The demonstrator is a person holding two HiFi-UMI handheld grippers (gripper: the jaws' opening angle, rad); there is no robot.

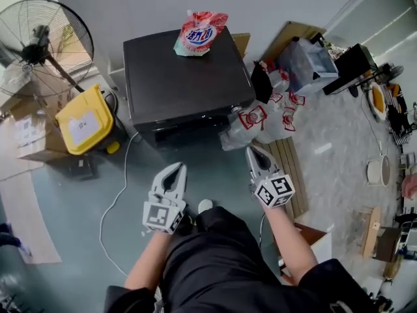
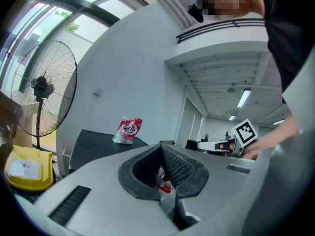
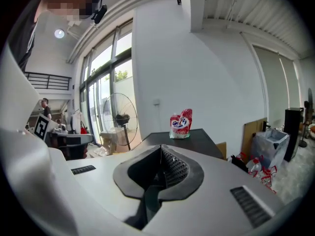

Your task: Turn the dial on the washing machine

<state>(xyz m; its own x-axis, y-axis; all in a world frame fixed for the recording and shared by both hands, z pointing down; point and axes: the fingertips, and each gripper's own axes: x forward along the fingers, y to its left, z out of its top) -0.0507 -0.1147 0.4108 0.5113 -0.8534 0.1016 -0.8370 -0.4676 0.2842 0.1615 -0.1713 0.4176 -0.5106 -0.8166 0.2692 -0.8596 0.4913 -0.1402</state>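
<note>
The washing machine (image 1: 182, 77) is a black box standing against the white wall, seen from above; I cannot make out its dial on the dark front face. A red and white detergent pouch (image 1: 201, 32) lies on its top at the back. My left gripper (image 1: 177, 168) hovers over the floor in front of the machine's left half, jaws shut with nothing between them. My right gripper (image 1: 251, 151) is in front of the machine's right corner, also shut and empty. Both gripper views look over the closed jaws towards the machine (image 2: 98, 144) (image 3: 189, 139) and the pouch (image 2: 129, 130) (image 3: 180, 124).
A yellow bin (image 1: 83, 120) and a standing fan (image 1: 40, 44) are left of the machine. A white cable (image 1: 116, 197) runs across the floor. Plastic bags with red print (image 1: 260, 119) and a wooden slat board (image 1: 288, 168) lie to the right.
</note>
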